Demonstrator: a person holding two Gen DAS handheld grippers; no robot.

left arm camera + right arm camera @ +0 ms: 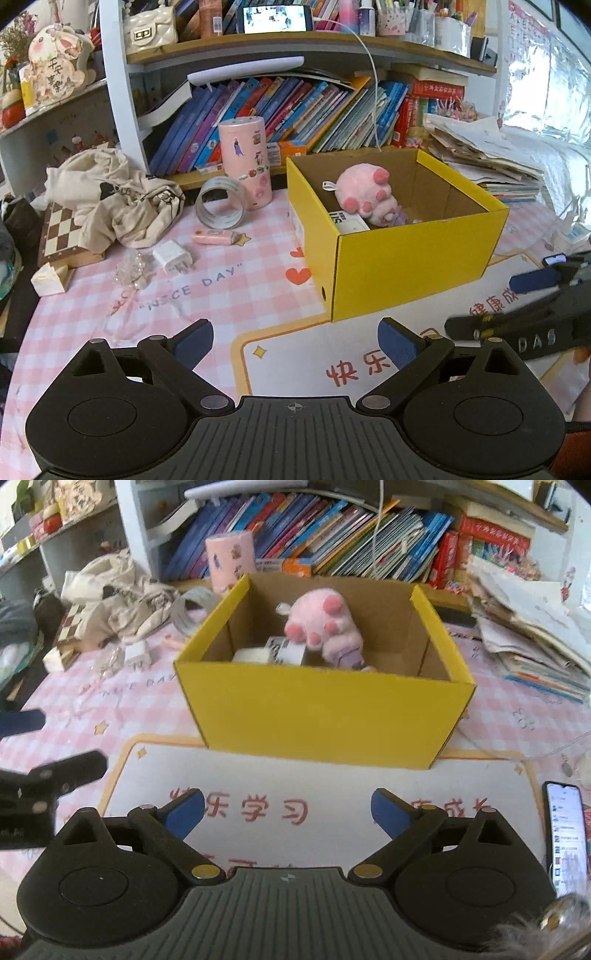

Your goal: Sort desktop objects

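A yellow cardboard box point(406, 254) point(325, 716) stands open on the pink checked desk mat. Inside lie a pink plush toy point(365, 194) point(327, 626) and a white packet point(286, 651). Left of the box, in the left wrist view, lie a tape roll point(219, 203), a pink cylinder point(245, 158), a pink stick point(216, 237), a white charger plug point(173, 256) and a clear crystal piece point(133, 271). My left gripper point(295, 341) is open and empty, near the box's front left corner. My right gripper point(288, 812) is open and empty, in front of the box.
Crumpled cream cloth point(114, 195) covers a chessboard point(59, 236) at the left. Bookshelves point(295, 114) run behind the desk. A paper stack point(528, 627) lies at the right. A lit phone point(565, 838) lies at the near right. A small white block point(48, 280) sits at the left edge.
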